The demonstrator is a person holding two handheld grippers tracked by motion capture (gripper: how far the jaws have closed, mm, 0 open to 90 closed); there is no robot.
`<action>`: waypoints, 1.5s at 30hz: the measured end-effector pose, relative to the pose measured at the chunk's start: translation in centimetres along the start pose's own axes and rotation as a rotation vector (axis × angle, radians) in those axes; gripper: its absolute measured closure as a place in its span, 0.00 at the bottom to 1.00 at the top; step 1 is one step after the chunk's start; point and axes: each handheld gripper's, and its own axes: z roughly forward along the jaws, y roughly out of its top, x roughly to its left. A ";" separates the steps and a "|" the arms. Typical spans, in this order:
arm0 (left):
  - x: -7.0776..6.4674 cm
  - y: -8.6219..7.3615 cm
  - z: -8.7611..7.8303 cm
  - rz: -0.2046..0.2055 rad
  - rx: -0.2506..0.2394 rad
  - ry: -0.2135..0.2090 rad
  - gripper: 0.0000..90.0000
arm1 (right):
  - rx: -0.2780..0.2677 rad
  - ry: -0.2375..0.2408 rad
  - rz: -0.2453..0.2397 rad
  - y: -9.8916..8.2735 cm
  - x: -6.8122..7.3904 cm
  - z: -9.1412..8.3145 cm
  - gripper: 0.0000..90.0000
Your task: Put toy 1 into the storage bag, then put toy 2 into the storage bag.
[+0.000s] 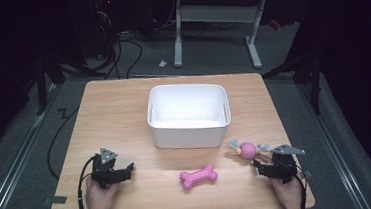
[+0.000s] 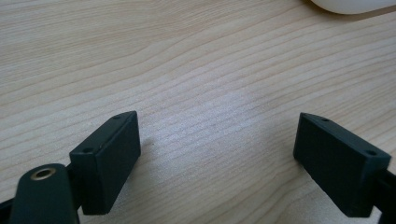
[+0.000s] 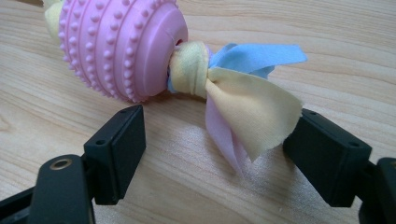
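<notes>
A: Ball toy (image 1: 248,149), pink with cloth tails, lay on the surface (image 1: 124,114) near its right edge, just ahead of the right gripper (image 1: 268,168).

B: Its axis?

A: Long axis ran left-right in the high view, 1 tail drooping between the spread jaws, unpinched.

B: And the left gripper (image 1: 123,172)?

A: Jaws spread over bare wood. Open room lay between bin (image 1: 188,115) and bone (image 1: 198,177).

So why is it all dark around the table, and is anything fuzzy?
High view: light falls on the table alone, so the floor beyond goes dark; the white bin looks brightest. Right gripper view: the pink ball toy is sharp, with soft shadows beneath its cloth strips.
</notes>
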 end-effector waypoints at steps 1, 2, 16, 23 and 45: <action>0.0 0.0 0.0 0.000 0.000 0.000 0.17 | 0.000 0.000 0.000 0.0 0.0 0.0 0.24; 0.0 0.0 0.0 0.000 0.000 0.000 0.17 | 0.000 0.000 0.000 0.0 0.0 0.0 0.24; -0.1 0.1 -0.1 0.020 0.007 -0.031 0.19 | 0.000 -0.007 0.008 0.0 0.0 0.0 0.25; -0.8 0.4 0.0 0.025 -0.002 -0.070 0.21 | -0.001 -0.006 0.008 0.0 0.0 0.0 0.25; -5.6 2.4 0.7 0.142 -0.001 -0.218 0.26 | 0.001 -0.009 0.011 0.0 0.0 0.0 0.26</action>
